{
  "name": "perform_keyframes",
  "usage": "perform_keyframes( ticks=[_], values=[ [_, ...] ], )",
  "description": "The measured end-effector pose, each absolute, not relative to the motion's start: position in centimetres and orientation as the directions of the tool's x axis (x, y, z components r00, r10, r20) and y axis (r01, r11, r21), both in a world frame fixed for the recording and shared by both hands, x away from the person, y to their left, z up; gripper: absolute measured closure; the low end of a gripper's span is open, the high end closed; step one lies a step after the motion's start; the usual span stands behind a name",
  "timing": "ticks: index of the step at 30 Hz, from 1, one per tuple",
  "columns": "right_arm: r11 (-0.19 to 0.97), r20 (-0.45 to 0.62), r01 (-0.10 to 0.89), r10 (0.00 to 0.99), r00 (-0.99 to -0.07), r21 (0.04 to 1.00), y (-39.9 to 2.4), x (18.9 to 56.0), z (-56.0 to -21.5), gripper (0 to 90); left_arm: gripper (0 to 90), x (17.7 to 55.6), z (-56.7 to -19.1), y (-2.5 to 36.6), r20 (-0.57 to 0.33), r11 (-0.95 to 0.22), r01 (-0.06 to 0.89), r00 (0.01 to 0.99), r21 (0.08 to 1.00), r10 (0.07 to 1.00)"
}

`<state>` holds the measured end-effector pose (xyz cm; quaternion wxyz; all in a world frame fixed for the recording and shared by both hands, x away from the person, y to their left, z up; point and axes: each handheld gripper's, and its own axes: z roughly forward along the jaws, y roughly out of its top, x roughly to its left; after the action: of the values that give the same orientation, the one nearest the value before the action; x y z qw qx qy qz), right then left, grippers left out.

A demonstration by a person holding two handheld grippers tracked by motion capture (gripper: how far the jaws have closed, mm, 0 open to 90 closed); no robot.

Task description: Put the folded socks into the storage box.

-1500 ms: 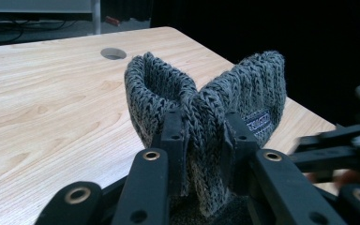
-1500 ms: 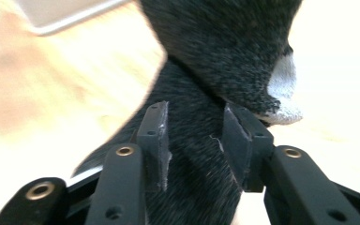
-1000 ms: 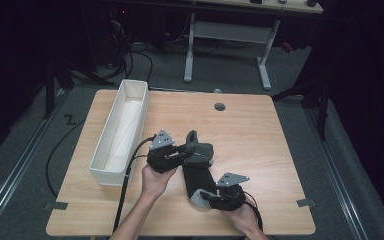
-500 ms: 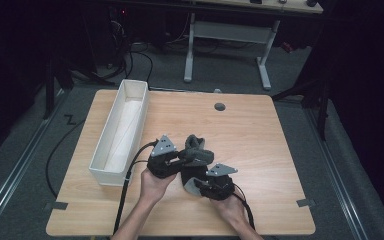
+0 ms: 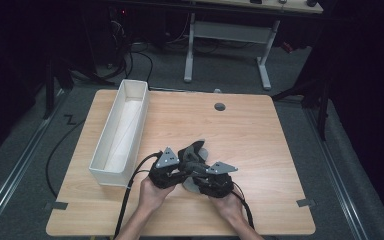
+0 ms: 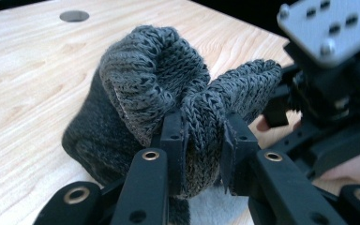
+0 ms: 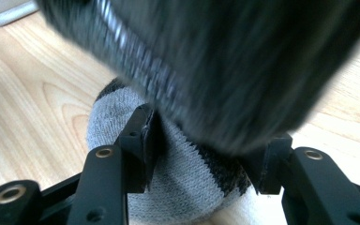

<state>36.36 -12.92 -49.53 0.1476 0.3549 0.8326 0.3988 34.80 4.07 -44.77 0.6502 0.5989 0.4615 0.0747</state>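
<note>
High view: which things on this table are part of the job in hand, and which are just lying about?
In the job:
- dark knit sock, pinched by the left gripper
- grey sock end, between the right gripper jaws

Lying about:
- white tray, apart at the left
- table grommet hole

dark grey knit sock point(image 6: 140, 89) with a light grey, black-striped toe point(image 7: 187, 183); white bin point(image 5: 122, 132); pale woodgrain table point(image 5: 260, 130)

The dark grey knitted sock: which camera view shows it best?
The left gripper view: the dark grey knitted sock is sharp there, its cuff pinched by the left gripper. In the high view it is small between both grippers. In the right gripper view it is a dark blur.
</note>
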Motion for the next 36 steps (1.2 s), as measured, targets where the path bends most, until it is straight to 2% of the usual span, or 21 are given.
perform_keyframes(
  ticks=[8, 13, 20, 25, 30, 36],
  values=[
    [0.421, 0.045, 0.478, 0.713, -0.700, 0.771, -13.2, 36.1, -49.1, 48.2, 73.7, 34.8, -45.8, 4.5, -0.508, 0.275, 0.454, 0.544, 0.848, 0.668],
    [0.459, 0.010, 0.454, 0.695, -0.719, 0.764, -13.8, 35.0, -48.0, 48.8, 73.6, 34.8, -46.0, 4.6, -0.505, 0.278, 0.448, 0.539, 0.850, 0.674],
    [0.467, 0.000, 0.422, 0.670, -0.742, 0.777, -15.9, 33.2, -45.0, 61.7, 72.8, 34.5, -45.9, 4.5, -0.504, 0.276, 0.447, 0.548, 0.851, 0.668],
    [0.419, 0.010, 0.384, 0.665, -0.746, 0.823, -16.9, 32.9, -42.4, 71.5, 72.5, 34.4, -45.8, 4.5, -0.501, 0.270, 0.448, 0.552, 0.852, 0.666],
    [0.410, -0.006, 0.379, 0.686, -0.728, 0.830, -16.1, 34.6, -40.8, 73.6, 72.3, 34.3, -45.8, 4.5, -0.504, 0.274, 0.447, 0.553, 0.851, 0.664],
    [0.437, 0.005, 0.415, 0.684, -0.729, 0.798, -14.4, 36.1, -41.5, 73.7, 71.4, 34.3, -45.8, 4.4, -0.515, 0.283, 0.453, 0.550, 0.846, 0.657]
  ],
)
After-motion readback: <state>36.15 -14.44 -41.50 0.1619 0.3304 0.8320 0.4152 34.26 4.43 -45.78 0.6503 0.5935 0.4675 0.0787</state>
